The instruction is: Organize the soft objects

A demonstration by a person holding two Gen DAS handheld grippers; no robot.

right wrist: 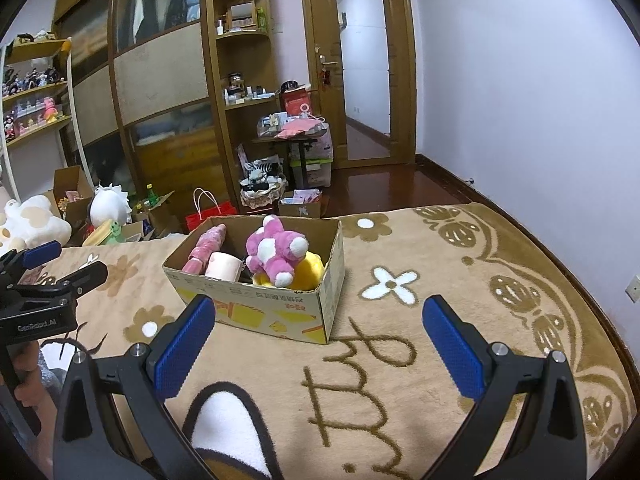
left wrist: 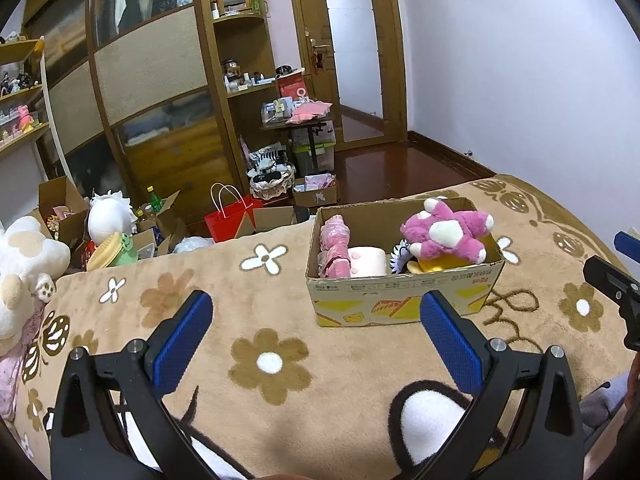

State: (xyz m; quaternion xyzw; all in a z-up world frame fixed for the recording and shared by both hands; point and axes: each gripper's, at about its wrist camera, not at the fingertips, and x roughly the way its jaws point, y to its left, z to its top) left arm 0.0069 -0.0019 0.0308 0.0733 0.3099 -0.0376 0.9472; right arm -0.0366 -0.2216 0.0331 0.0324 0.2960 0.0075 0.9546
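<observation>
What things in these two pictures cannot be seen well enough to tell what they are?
- The black-and-white thing in the cardboard box: left wrist view, mostly hidden under the pink plush toy.
- The yellow toy: right wrist view, its shape covered by the pink plush.
- The print on the box front: both views, too small to read.
- The shelf figures: right wrist view, too small.

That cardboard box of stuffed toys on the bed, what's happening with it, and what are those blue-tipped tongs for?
A person is tidying soft toys with two handheld grippers. The open cardboard box sits on the tan flower-patterned blanket and already holds a pink-and-white plush bear lying on a yellow plush toy, plus a pink wrapped doll and a pale pink roll-shaped cushion. The left gripper and right gripper are both open and empty, hovering in front of the box. A white plush sheep lies outside it.
</observation>
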